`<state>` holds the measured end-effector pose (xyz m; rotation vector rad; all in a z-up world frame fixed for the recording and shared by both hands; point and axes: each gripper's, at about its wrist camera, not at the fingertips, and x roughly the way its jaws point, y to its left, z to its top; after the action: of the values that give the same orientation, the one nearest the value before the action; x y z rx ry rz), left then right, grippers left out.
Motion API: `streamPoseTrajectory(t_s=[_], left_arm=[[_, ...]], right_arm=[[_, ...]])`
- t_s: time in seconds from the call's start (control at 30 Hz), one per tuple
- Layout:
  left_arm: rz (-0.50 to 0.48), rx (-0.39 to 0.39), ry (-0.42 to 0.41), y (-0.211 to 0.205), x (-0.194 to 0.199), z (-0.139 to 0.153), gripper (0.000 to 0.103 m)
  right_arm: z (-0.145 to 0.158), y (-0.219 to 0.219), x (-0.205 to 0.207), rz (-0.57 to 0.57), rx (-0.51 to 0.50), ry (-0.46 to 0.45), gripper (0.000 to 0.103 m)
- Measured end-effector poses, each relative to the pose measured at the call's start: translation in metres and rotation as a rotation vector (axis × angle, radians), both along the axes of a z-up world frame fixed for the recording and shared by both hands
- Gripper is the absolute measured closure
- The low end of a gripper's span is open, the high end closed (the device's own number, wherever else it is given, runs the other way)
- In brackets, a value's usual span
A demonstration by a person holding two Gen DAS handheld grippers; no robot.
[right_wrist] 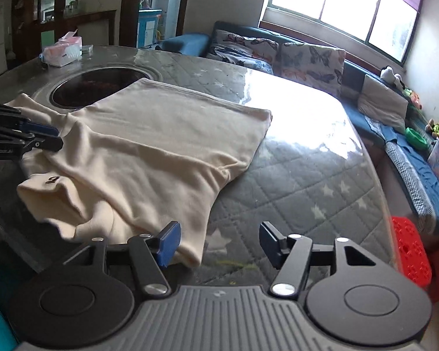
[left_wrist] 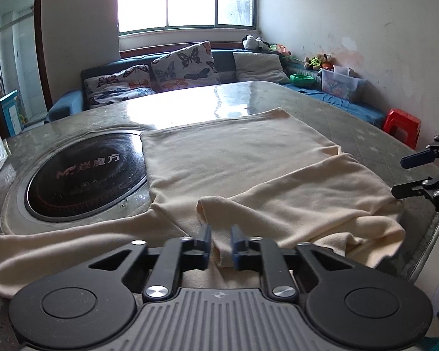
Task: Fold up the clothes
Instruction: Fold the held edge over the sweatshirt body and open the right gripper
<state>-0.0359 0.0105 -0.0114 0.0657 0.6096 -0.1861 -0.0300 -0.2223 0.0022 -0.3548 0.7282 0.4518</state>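
The cream shirt (left_wrist: 243, 169) lay spread on the glass-topped surface (right_wrist: 307, 158), one edge overlapping the round induction cooktop (left_wrist: 82, 175). The left gripper (left_wrist: 221, 244) had its fingers clenched on a fold of the shirt; the right gripper (right_wrist: 219, 241) hovered released beside the hem.

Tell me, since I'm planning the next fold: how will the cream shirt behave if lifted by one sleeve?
Probably floppy: the cream shirt already drapes in soft wrinkles where the left gripper pinches a fold. It looks thin and light, so likely little resistance. The glossy table may let the rest slide along rather than stay put.
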Motion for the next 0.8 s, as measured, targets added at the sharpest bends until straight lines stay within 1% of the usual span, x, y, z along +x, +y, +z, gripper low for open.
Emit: streamPoseTrajectory(t_s=[0.03, 0.17, 0.23, 0.37, 0.47, 0.53, 0.67, 0.8], left_arm=[[0.000, 0.004, -0.004, 0.000, 0.000, 0.001, 0.099], [0.002, 0.021, -0.019, -0.001, 0.000, 0.003, 0.103], [0.003, 0.029, -0.026, -0.002, 0.000, 0.004, 0.103], [0.006, 0.025, -0.023, -0.001, 0.000, 0.006, 0.103], [0.009, 0.019, -0.017, 0.000, 0.001, 0.008, 0.103], [0.008, 0.016, -0.014, 0.000, 0.002, 0.009, 0.100], [-0.031, 0.021, -0.012, -0.013, 0.007, 0.006, 0.100], [-0.036, 0.031, 0.012, -0.020, 0.014, -0.005, 0.099]], right_arm=[[-0.001, -0.001, -0.001, 0.002, 0.006, 0.000, 0.035], [-0.001, 0.000, -0.005, 0.016, -0.001, -0.009, 0.035], [-0.003, 0.003, -0.006, 0.020, -0.014, -0.019, 0.031], [-0.008, 0.002, -0.004, 0.002, -0.035, -0.022, 0.031], [-0.007, -0.005, -0.004, -0.019, -0.031, -0.021, 0.031], [-0.005, -0.009, -0.004, -0.028, -0.021, -0.021, 0.031], [0.003, -0.007, 0.000, -0.034, -0.002, -0.061, 0.031], [0.006, 0.002, 0.015, -0.042, 0.021, -0.098, 0.031]])
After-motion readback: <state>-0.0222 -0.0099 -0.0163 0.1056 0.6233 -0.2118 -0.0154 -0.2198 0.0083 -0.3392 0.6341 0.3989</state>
